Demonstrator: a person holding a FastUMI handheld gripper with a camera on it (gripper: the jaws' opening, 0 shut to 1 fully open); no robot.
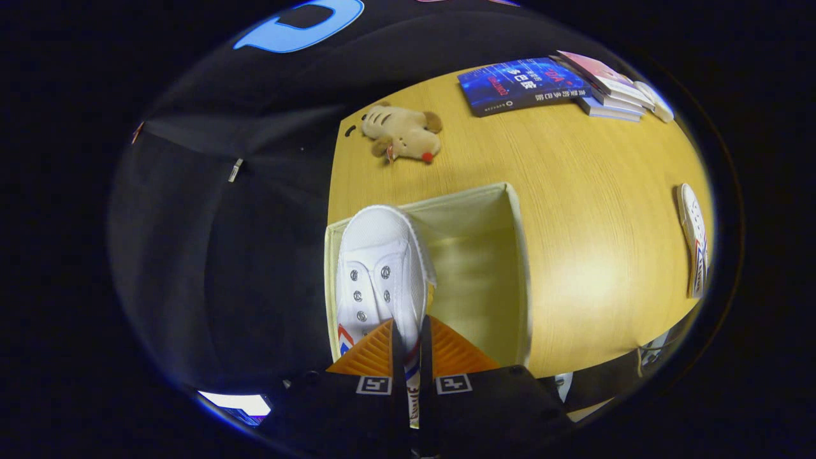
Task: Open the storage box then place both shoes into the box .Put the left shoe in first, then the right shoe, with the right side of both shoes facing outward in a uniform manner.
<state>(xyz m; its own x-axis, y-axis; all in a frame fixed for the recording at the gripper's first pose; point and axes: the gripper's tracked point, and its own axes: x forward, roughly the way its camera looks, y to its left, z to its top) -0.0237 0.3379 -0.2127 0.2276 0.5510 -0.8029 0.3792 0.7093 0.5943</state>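
Tool [408, 347]: clamped on the white sneaker's [381, 274] collar, toe pointing to 12 o'clock.
Sneaker: hung over the open storage box's [517, 255] left side.
Second sneaker [693, 245]: on the desk [593, 210], at 3 o'clock from the box.
Plush dog [403, 132]: at 12 o'clock, beyond the box.

Box [510, 268]: cream fabric, open at the top, set on the wooden table; pale inner walls and floor are seen, mostly bare.
Held shoe [382, 274]: white canvas, metal eyelets, no laces, red and blue stripes on its side; toe pointed away, placed over the box's left side, just inside the left wall; whether it is resting on the floor cannot be told.
Gripper [410, 357]: fingers closed on the held shoe's heel end, one on each side.
Second shoe [695, 245]: white, same stripes, laid on its side on the table, well apart from the box to its right.
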